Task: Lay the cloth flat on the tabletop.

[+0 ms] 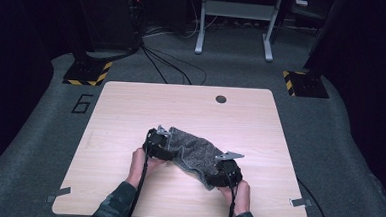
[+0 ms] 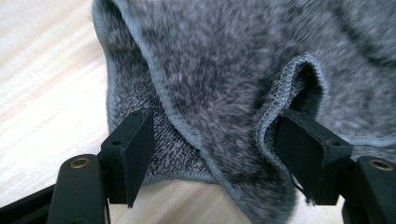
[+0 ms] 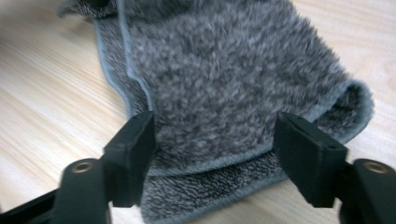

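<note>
A grey fuzzy cloth [image 1: 196, 151] lies folded over itself on the wooden table [image 1: 131, 105], a little toward the near side. My left gripper [image 1: 155, 142] is at the cloth's left end and my right gripper [image 1: 228, 170] at its near right end, each held in a hand. In the left gripper view the cloth [image 2: 219, 70] runs between the spread jaws of the left gripper [image 2: 215, 154], with a stitched hem looping beside the right pad. In the right gripper view the folded layers of the cloth [image 3: 224, 74] lie between the jaws of the right gripper [image 3: 219, 158], which stand wide and do not press.
A round cable hole [image 1: 221, 99] sits near the table's far edge. Grey tape tabs [image 1: 301, 202] mark the near corners. On the carpet beyond are black cables, two hazard-striped bases [image 1: 88, 72] and a grey frame [image 1: 235, 20].
</note>
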A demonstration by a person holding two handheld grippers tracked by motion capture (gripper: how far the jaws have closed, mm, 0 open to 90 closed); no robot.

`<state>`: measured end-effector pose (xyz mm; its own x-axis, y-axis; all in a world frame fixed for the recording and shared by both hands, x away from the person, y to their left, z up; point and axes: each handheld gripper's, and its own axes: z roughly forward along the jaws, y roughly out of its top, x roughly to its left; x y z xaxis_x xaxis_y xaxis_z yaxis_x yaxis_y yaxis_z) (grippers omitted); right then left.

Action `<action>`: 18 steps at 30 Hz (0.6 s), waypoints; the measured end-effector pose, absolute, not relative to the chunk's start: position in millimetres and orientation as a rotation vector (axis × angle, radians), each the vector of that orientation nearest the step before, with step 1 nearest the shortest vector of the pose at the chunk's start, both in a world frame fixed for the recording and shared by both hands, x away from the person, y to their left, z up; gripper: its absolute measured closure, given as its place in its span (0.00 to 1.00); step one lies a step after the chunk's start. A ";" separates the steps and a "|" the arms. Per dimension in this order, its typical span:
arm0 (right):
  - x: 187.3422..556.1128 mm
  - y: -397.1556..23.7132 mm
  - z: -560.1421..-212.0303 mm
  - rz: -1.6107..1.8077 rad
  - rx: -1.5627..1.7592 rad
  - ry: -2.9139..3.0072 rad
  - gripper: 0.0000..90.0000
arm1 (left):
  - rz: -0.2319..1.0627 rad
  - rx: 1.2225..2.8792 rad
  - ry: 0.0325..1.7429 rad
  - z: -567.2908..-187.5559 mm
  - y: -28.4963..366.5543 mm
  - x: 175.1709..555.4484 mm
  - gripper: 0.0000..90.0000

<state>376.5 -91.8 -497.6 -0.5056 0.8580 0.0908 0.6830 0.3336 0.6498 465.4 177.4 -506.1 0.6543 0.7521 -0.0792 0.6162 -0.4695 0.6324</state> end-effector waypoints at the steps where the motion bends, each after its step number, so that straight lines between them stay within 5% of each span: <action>1: 377.3 -92.5 -499.7 0.923 1.382 2.336 0.30 | 0.273 2.234 1.068 -508.2 177.6 466.1 0.32; 18: 390.8 -98.7 -511.2 0.829 1.341 2.373 0.27 | 0.339 2.258 1.043 -511.5 180.9 443.7 0.32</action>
<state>390.8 -98.7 -511.2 -0.5236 0.8515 0.0275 0.6834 0.4005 0.6103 443.7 180.9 -511.5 0.6553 0.7549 -0.0258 0.5957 -0.4955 0.6322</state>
